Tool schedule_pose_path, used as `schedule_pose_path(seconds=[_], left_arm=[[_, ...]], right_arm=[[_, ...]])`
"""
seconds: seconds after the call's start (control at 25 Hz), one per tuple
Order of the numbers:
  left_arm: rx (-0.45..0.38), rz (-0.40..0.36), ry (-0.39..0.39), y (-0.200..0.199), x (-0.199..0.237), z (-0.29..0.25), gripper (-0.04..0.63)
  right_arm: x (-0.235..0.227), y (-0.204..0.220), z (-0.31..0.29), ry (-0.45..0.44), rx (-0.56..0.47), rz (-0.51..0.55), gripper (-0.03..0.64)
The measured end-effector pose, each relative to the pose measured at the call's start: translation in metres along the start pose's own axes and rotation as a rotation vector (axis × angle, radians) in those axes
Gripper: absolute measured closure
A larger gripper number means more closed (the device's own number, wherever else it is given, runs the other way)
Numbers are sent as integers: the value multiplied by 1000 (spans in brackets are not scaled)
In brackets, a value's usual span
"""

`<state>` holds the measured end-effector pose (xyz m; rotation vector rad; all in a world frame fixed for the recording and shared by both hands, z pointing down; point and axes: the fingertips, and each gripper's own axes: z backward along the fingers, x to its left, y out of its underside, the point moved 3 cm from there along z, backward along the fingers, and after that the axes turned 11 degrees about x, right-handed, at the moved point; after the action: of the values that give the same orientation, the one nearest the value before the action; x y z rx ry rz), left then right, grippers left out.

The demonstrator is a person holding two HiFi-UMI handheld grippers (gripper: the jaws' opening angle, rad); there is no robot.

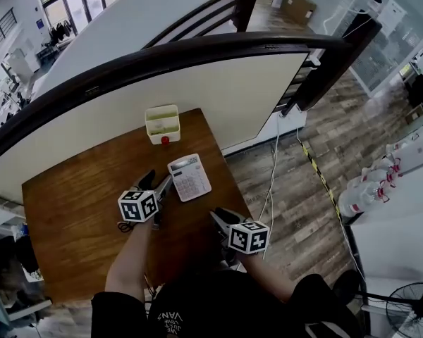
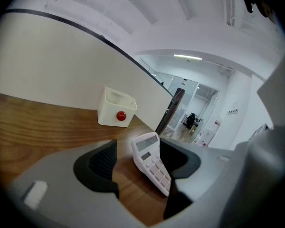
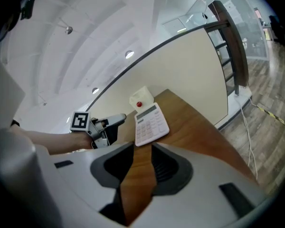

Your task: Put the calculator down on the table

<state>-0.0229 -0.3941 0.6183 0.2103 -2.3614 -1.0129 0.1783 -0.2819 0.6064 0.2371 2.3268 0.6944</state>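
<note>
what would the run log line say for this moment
calculator: flat on table | left gripper: open, not gripping calculator | right gripper: jaws slightly apart, empty | step: calculator down

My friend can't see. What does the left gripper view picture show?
A white button calculator lies on the brown wooden table, between the open jaws of the left gripper. Behind it stands a small white box with a red button.

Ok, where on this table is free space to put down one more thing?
Free: the wide bare wood of the table left of the left gripper, from the far edge to the near edge. Crowded: the right side, with the white box, the calculator and the right gripper close together.
</note>
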Motion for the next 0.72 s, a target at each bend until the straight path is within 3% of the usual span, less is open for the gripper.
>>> schedule_pose_path(seconds=[0.44,0.72], left_arm=[[-68,-67,95,21,-40,72,333],[-107,-95,133,41,-63,128,456]], right_arm=[[44,18,13,28,-74,21,537],[81,35,19,42,-114,34,558]])
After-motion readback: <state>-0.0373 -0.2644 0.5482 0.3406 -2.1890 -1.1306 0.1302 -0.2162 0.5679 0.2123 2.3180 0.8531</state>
